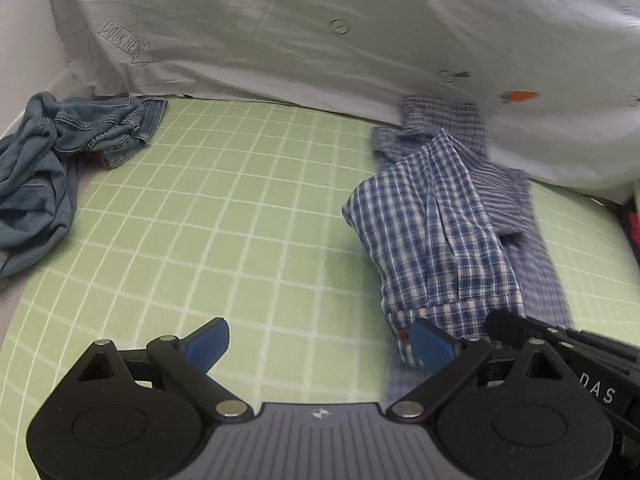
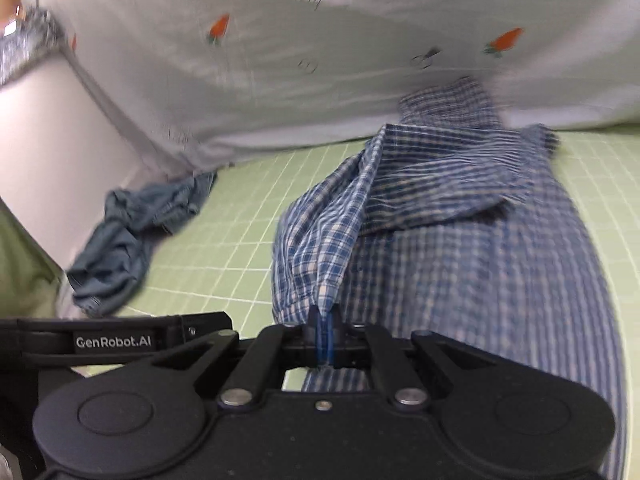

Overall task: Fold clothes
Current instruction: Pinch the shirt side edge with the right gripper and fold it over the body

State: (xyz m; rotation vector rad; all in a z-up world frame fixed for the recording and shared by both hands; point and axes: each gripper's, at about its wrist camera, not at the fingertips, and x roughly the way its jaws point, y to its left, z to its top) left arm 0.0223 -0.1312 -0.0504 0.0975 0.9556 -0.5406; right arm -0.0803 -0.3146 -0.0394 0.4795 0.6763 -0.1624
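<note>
the left gripper [image 1: 322, 340] fills the bottom of the left wrist view, its two blue fingers [image 1: 210, 342] spread wide apart with nothing between them, only the green grid sheet [image 1: 240, 220] showing through the gap. at about 3 o'clock from it, just beside its right finger, the black nose of the right gripper [image 1: 508, 326] meets the near edge of the blue plaid shirt [image 1: 436, 232]. in the right wrist view the right gripper [image 2: 324, 334] is clenched tight, its blue pads pressed together on a pinched fold of the plaid shirt [image 2: 320, 240], and the cloth rises from the pinch toward 12 o'clock as a taut ridge. the rest of the shirt spreads toward 2 o'clock over the green grid sheet [image 2: 224, 240], partly blurred. in the left wrist view the shirt lies as a long strip from 4 o'clock up to 1 o'clock, one flap folded over itself, its far end touching the white patterned cloth [image 1: 280, 32]. farther off, at 9 to 10 o'clock in the left wrist view, a crumpled pair of blue jeans [image 1: 60, 152] sits at the edge of the sheet, well apart from the shirt; the same jeans [image 2: 132, 236] show at 9 o'clock in the right wrist view. behind everything the white patterned cloth [image 2: 320, 60], printed with small orange carrots, runs across the top.
</note>
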